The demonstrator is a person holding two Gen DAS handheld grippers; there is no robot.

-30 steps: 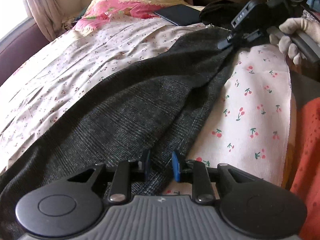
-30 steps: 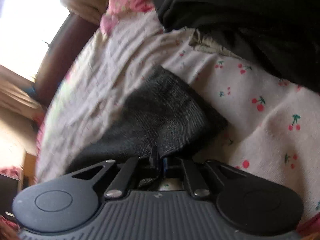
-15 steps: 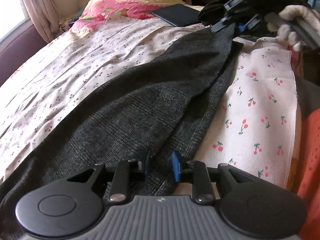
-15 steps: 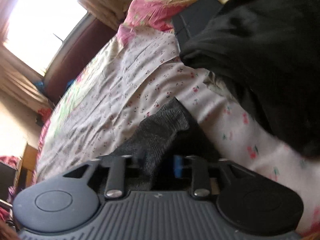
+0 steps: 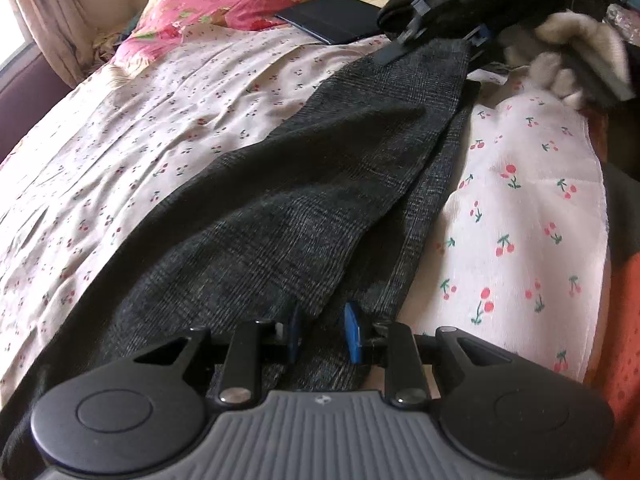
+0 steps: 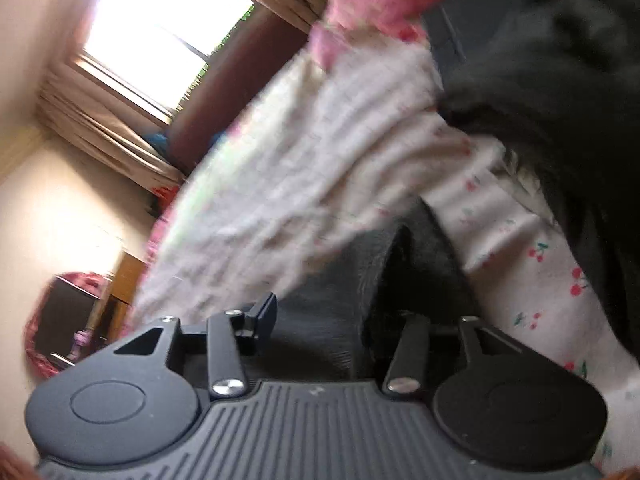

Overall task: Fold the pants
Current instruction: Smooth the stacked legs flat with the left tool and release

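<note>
On cherry-print sheet [image 5: 520, 216], dark grey woven plaid pants [image 5: 280, 216], both tools parted w/ cloth between.

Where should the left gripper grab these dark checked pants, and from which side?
Grip the near hem of the upper pant leg, where its edge lies right between the open left gripper fingers. Come in low and straight ahead along the bedsheet: the dark checked pants lie flat, so only that edge offers a lip.

Bright window [image 6: 160, 36], beige curtains [image 6: 100, 128] — cherry-print bed sheet [image 5: 160, 128], cream walls.
</note>
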